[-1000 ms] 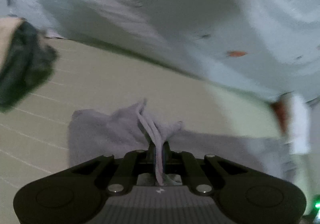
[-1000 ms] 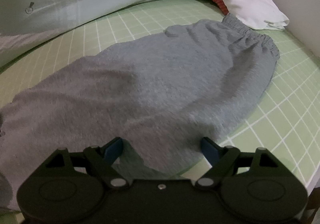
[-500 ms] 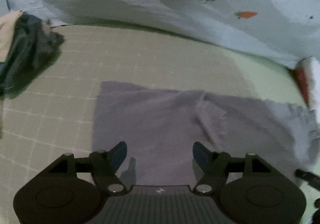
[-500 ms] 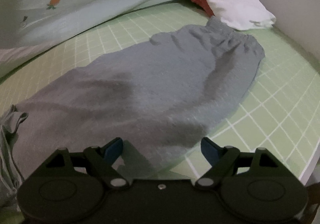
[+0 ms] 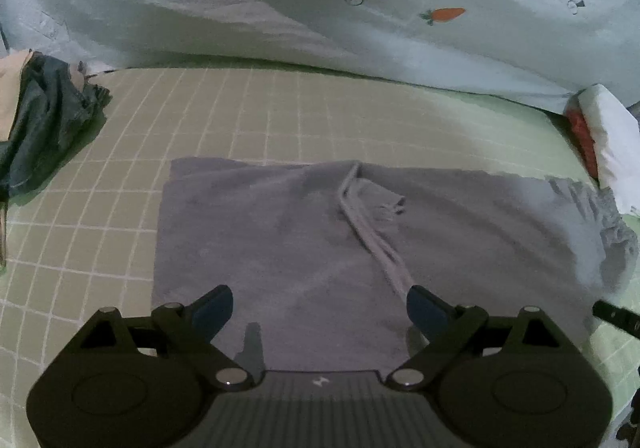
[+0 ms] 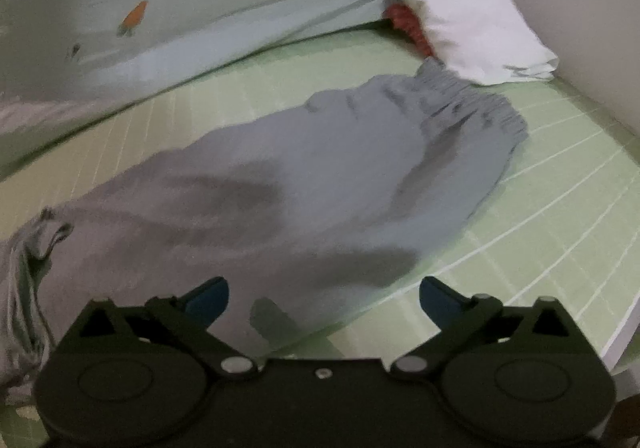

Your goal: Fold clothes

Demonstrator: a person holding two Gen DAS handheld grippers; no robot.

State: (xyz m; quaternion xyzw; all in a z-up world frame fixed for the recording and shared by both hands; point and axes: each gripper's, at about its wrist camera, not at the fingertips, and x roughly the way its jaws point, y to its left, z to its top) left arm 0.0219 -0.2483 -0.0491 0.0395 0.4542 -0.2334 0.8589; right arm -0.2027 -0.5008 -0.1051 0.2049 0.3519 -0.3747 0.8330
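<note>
The grey knitted trousers (image 5: 288, 248) lie flat on the green checked bed (image 5: 280, 115) — elastic waistband by the folded white cloth (image 6: 472, 27). Left gripper (image 5: 320, 306) and right gripper (image 6: 324, 294) — fingers spread, empty.

We see bed sheet (image 5: 280, 115), pale green, white grid lines, filling lower scene. Behind it pale blue quilt (image 5: 360, 27) bunched along far side, carrot print (image 5: 443, 14) on it. White pillow (image 6: 468, 23) at right end, red fabric (image 6: 408, 23) tucked under it. Plain light wall (image 6: 580, 7) just beside pillow. Dark crumpled cloth pile (image 5: 44, 119) at left end. We note dim light, left part shadowed, right brighter.
</note>
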